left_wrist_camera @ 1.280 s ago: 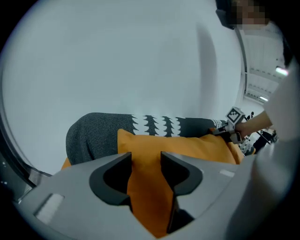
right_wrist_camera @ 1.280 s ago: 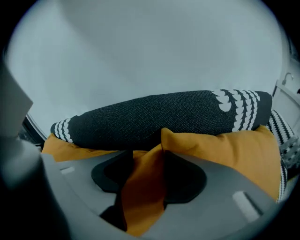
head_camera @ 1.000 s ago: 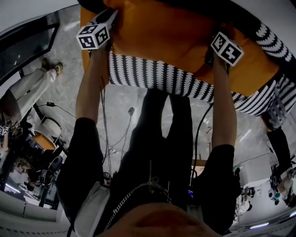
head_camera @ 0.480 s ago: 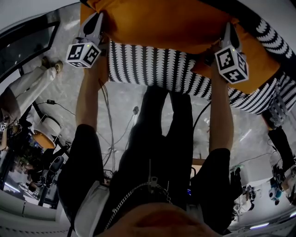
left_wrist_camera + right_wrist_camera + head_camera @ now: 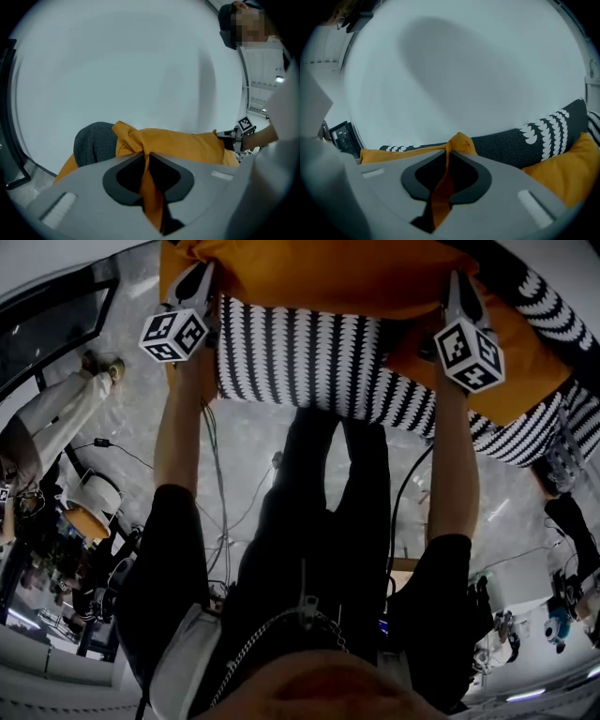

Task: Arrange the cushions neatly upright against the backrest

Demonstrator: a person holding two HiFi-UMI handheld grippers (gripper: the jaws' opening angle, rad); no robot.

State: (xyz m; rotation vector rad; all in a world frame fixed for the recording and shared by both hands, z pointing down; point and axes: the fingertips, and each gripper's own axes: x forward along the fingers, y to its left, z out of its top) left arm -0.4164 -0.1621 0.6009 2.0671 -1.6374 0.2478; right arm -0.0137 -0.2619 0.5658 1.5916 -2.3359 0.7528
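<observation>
Orange cushion point(image 5: 309, 277): soft creased corners pinched in opening fingers of left gripper point(image 5: 147, 157) and right gripper point(image 5: 447, 159).

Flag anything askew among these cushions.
The orange cushion is bunched at two corners, pinched in the left claw and right claw, whose jaws are opening. At the right, a second orange cushion lies slanted across the striped cushion, not upright.

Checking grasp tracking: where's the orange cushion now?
Head view, top centre: orange cushion spans between left gripper and right gripper, just above the striped fabric; its cloth sits between both pairs of jaws, which are opening.
</observation>
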